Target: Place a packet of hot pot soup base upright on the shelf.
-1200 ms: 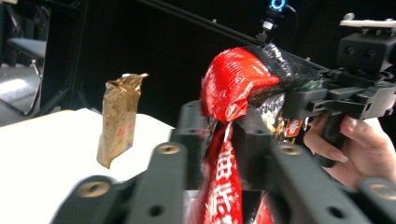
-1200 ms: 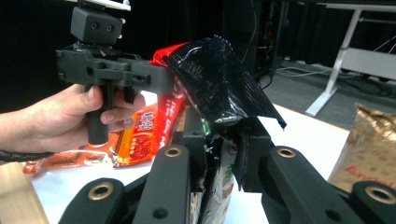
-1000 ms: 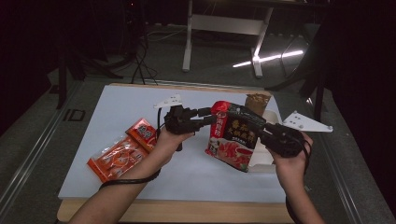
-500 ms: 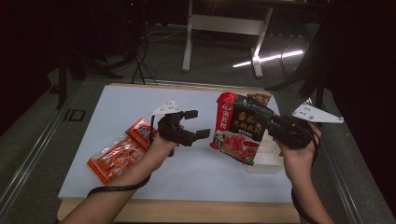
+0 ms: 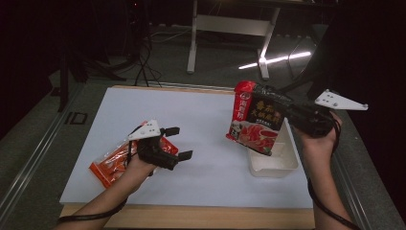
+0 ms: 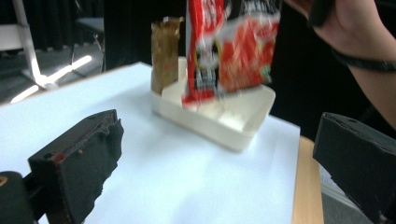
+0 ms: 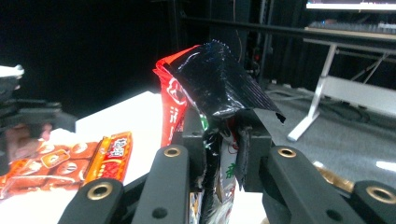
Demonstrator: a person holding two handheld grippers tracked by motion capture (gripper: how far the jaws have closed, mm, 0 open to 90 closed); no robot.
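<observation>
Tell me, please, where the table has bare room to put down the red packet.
The white table is bare between the left gripper and the white tub, and along the far edge. It is crowded at the near left, where orange packets lie, and at the right, where the right gripper holds the red packet above the tub.

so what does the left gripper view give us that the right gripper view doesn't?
Left gripper view alone: the white tray with a gold-brown packet standing at its far end, and the left gripper with jaws wide apart, nothing between them. Right gripper view alone: the right gripper with jaws clamped on the bag's dark edge, the orange snack packets lying flat on the table, and desk legs behind. Both: the red bag, held up above the white table.
</observation>
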